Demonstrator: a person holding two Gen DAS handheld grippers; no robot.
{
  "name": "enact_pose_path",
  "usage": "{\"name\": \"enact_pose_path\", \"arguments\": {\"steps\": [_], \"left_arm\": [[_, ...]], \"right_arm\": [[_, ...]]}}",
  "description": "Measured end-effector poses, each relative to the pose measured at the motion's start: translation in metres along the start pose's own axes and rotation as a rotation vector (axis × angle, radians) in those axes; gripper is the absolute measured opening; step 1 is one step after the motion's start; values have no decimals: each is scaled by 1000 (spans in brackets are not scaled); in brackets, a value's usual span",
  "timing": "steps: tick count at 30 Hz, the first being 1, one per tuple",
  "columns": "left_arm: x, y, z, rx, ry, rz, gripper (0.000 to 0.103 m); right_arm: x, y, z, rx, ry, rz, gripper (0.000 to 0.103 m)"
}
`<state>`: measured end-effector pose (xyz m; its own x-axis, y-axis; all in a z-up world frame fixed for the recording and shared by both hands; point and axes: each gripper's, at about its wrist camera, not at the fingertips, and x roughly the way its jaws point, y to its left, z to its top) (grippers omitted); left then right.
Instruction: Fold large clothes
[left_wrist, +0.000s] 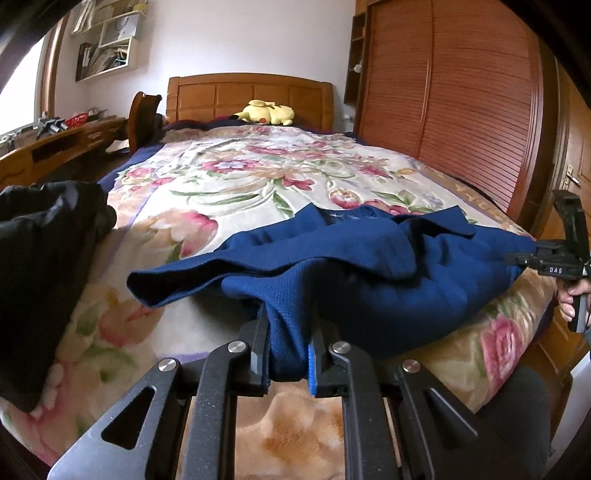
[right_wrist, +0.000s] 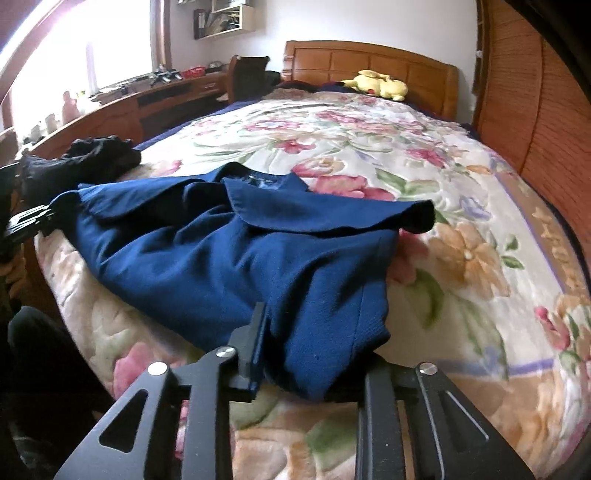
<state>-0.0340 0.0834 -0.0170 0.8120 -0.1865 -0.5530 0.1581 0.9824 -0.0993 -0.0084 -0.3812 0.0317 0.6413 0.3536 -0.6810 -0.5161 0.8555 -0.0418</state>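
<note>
Gripping the blue shirt (left_wrist: 369, 273), both claws hold its near corners.

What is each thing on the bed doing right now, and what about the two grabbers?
Blue garment: crumpled, pinched at two edges.
Left hand-held gripper: shut on blue garment.
Right hand-held gripper: shut on blue garment; one finger hidden by cloth.
Black clothing: bunched up, untouched.
Yellow plush toy: lying by the headboard.
Floral blanket: spread flat.
Wardrobe door: closed.
</note>
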Motion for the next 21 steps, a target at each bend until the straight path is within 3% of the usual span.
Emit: {"name": "enact_pose_path", "arguments": {"steps": [5, 10, 12, 16, 21], "left_arm": [[-3, -2, -7, 12, -6, 9, 16], [-4, -3, -12, 18, -18, 17, 16], [-4, -3, -13, 13, -18, 11, 17], [-3, -2, -16, 6, -23, 4, 17], [-3, 0, -16, 0, -30, 0, 17]], "right_arm": [[-16, 15, 13, -22, -26, -110, 52], [-30, 35, 28, -61, -75, -111, 64], [-29, 46, 36, -93, -91, -124, 64], [-21, 69, 51, -135, -129, -71, 64], [19, 97, 74, -226, -108, 1, 64]]}}
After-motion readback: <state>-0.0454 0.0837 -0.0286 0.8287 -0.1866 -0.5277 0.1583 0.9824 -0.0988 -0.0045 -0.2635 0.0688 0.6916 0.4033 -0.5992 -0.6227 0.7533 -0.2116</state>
